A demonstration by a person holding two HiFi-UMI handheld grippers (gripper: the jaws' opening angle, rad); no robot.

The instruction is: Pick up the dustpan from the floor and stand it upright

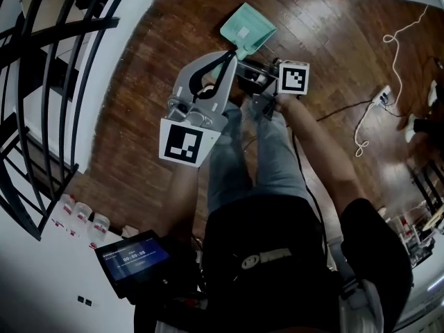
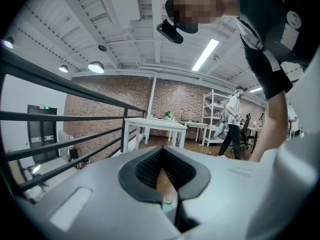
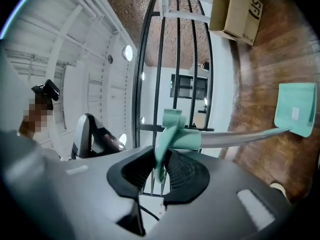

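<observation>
A mint-green dustpan point(image 1: 248, 28) rests with its pan on the wooden floor point(image 1: 326, 40) in the head view. In the right gripper view the pan point(image 3: 296, 109) lies at the right, and its long grey handle point(image 3: 240, 136) runs back to a green end piece point(image 3: 172, 134). My right gripper point(image 3: 161, 156) is shut on that green end piece; in the head view this gripper point(image 1: 251, 75) sits just below the pan. My left gripper point(image 1: 229, 55) points at the pan's near edge, tips together. Nothing shows between the jaws of the left gripper point(image 2: 161, 151).
A black railing point(image 1: 41, 82) and a white ledge run along the left. A power strip with cables point(image 1: 381, 97) lies on the floor at the right. A cardboard box point(image 3: 237, 9) stands by the railing. A tablet point(image 1: 132, 259) and bottles point(image 1: 80, 217) sit near my body.
</observation>
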